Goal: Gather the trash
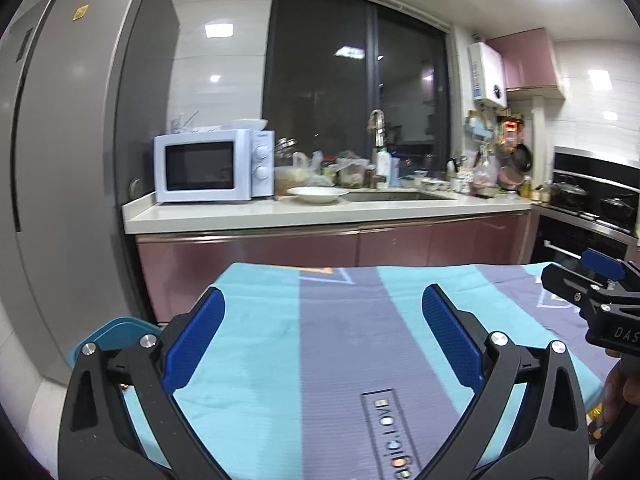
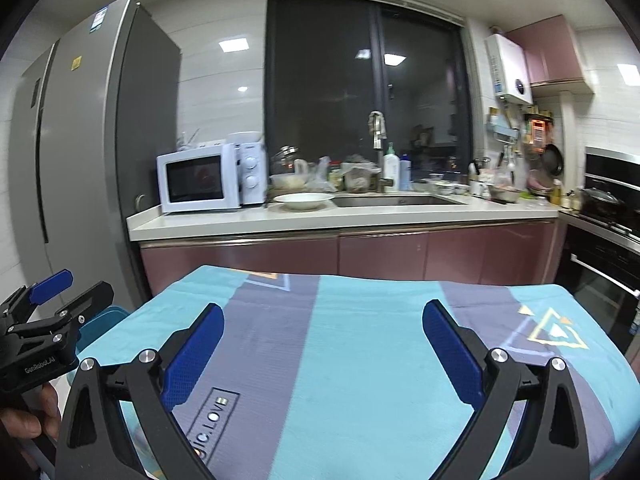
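My left gripper [image 1: 324, 304] is open above a table covered with a blue and purple striped cloth [image 1: 340, 340]; nothing lies between its blue pads. My right gripper [image 2: 323, 312] is open over the same cloth [image 2: 360, 360], also holding nothing. The right gripper [image 1: 596, 280] shows at the right edge of the left wrist view, and the left gripper [image 2: 48, 308] shows at the left edge of the right wrist view with a hand [image 2: 28, 420] below it. A teal bin [image 1: 116, 334] peeks out at the table's left side. No trash is visible on the cloth.
A grey fridge [image 1: 68, 160] stands to the left. Beyond the table runs a kitchen counter [image 1: 320, 212] with a white microwave [image 1: 212, 170], a white plate [image 1: 316, 194], a sink and clutter. An oven and stove [image 1: 592, 216] are at the right.
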Demonstrator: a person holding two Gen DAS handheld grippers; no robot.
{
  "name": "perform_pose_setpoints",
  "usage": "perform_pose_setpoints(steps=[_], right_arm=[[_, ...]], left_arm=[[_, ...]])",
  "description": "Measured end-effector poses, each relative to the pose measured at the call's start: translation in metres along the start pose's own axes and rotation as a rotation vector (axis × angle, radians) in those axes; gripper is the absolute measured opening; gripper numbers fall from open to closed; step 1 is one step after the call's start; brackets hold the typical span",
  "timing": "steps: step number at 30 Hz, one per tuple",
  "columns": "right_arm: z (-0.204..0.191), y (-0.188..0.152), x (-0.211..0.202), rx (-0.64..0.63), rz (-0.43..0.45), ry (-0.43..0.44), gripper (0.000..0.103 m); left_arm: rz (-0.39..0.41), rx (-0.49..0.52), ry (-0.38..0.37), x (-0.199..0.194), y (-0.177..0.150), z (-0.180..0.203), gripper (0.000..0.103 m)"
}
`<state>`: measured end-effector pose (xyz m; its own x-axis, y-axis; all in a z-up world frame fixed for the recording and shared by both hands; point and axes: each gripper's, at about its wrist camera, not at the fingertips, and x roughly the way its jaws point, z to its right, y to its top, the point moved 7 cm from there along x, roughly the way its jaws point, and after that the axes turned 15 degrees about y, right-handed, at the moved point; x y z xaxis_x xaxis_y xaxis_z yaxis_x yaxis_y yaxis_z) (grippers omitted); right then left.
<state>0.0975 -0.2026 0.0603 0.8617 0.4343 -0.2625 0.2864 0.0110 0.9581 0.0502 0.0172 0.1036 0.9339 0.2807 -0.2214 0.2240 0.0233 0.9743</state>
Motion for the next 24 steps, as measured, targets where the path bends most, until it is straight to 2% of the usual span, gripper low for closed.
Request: perform_pose_setpoints(steps=[7, 13, 24], right_arm=[[0.019, -0.018, -0.026, 0.025, 0.037, -0.075, 0.096], [0.025, -0.036, -0.041, 0.047, 0.08, -0.115, 0.096], [0.017, -0.063, -0.053, 0.004, 0.103, -0.164, 0.096]], left_arm=[[0.04, 0.019, -0.072, -0.022, -0.01, 0.027, 0.097], [0.073, 0.042, -0.078, -0.037, -0.026, 0.035, 0.097], [0.05, 0.019, -0.071, -0.036, -0.056, 0.021, 0.097]])
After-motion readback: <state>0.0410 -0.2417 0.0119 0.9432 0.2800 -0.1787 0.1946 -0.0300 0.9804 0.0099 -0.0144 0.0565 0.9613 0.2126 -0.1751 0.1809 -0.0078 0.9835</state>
